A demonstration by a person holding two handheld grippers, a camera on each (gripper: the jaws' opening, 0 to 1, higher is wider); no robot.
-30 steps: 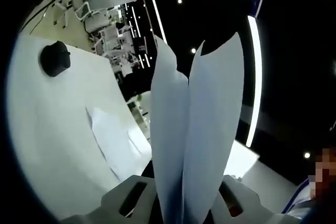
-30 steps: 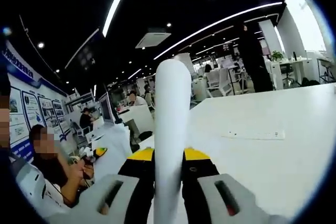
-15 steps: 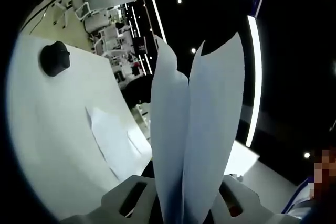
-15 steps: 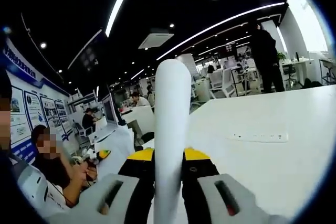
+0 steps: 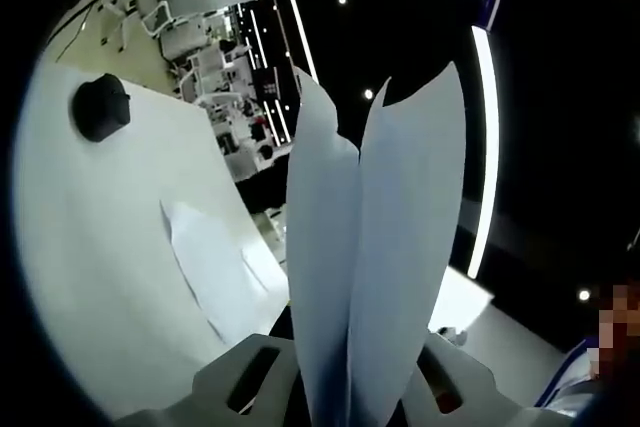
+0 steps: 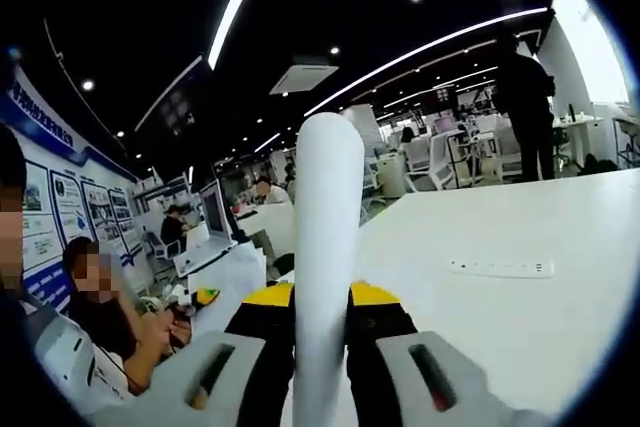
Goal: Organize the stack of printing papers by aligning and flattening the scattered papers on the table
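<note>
Both tongs, left tongs (image 5: 345, 402) and right tongs (image 6: 322, 387), were clamped on the lifted papers (image 5: 375, 247), edge-on above the bench (image 5: 110, 277) (one loose sheet (image 5: 205, 267) lay there). Tapping the edges squarely down would probably align them best.

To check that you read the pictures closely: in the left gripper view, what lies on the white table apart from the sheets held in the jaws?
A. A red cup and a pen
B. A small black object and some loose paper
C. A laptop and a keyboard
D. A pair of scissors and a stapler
B: a small black object sits on the white table, and loose paper lies flat nearer the left gripper, which clamps upright sheets.
</note>
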